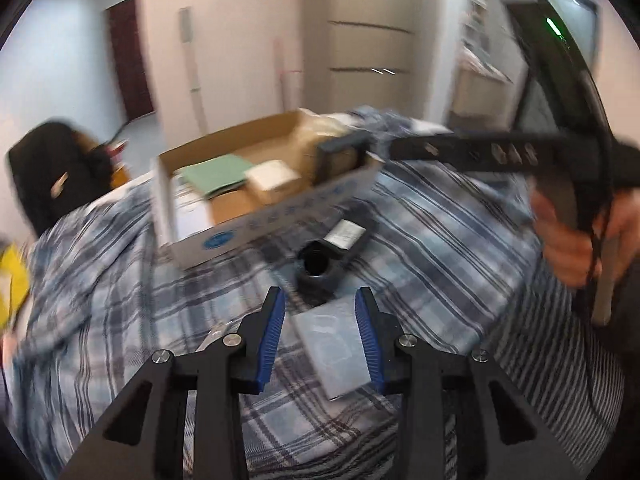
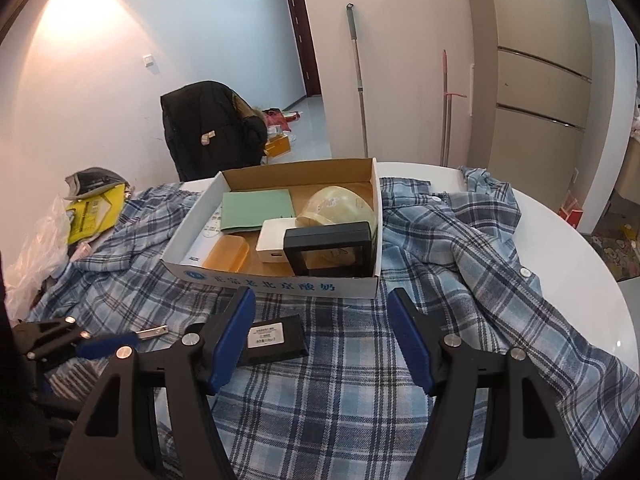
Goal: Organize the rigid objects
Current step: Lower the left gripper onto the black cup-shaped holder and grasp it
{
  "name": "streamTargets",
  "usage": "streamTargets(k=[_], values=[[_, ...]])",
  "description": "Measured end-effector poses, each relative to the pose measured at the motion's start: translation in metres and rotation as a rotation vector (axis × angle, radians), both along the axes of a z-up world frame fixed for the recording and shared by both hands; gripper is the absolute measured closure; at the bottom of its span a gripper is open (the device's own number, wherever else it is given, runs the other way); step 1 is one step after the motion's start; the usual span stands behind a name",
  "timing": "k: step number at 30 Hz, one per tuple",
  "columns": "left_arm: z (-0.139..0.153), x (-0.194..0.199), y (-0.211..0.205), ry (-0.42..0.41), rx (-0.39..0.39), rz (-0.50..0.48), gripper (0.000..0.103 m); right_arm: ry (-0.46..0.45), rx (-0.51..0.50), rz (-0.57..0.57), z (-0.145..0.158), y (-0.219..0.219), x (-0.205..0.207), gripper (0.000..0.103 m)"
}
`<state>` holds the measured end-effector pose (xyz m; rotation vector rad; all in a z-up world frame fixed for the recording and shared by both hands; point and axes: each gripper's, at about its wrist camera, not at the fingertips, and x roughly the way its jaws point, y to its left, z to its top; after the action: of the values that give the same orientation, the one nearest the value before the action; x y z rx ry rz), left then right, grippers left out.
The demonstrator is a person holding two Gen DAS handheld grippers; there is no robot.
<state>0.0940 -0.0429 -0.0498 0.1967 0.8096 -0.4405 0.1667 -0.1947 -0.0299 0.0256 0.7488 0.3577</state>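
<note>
A sorting job stands well past its midpoint on a round white tabletop (image 2: 520, 216) draped with a blue plaid shirt (image 2: 460, 248): the open cardboard box with a blue-printed white front (image 2: 276, 282) already holds a flat green folder (image 2: 256, 210) at its back left, a pale cream dome-shaped shell (image 2: 340, 204) at its back right, a small white rectangular box (image 2: 272, 244) in the middle, a translucent amber plastic case (image 2: 228, 254) near the front left and a black square frame (image 2: 330, 250) propped inside the front right corner. Still outside the box, just in front of it on the shirt, lie a black flat device with a white label (image 2: 274, 338), a black cylindrical part (image 1: 316, 268) beside it, and a clear flat plastic case (image 1: 334, 350). The left tongs (image 1: 322, 336) stand apart with the clear case lying between the blue pads, not visibly clamped on it; that view is motion-blurred. The right tongs (image 2: 322, 336) hang spread and empty before the box front, the labelled device lying beyond the left pad. By the look of it, three loose pieces remain to be boxed, the clear case likely next. A yellow packet (image 2: 94, 212) and a crumpled clear plastic bag (image 2: 36, 256) sit left of the box, apparently no part of the job.
</note>
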Motion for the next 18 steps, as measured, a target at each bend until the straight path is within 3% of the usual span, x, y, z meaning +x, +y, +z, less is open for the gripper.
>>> streamTargets(k=[3, 6, 9, 18], values=[[-0.002, 0.010, -0.012, -0.014, 0.049, -0.045, 0.064, -0.006, -0.006, 0.002, 0.001, 0.001, -0.001, 0.036], [-0.008, 0.031, -0.019, 0.033, 0.050, -0.083, 0.064, 0.008, -0.013, 0.006, -0.003, 0.002, 0.001, 0.036], [-0.016, 0.042, -0.026, 0.000, 0.134, -0.083, 0.064, 0.018, -0.016, 0.016, -0.004, 0.003, 0.002, 0.036], [-0.020, 0.059, -0.008, 0.051, 0.050, -0.043, 0.059, 0.021, -0.028, 0.011, -0.006, 0.002, 0.003, 0.036]])
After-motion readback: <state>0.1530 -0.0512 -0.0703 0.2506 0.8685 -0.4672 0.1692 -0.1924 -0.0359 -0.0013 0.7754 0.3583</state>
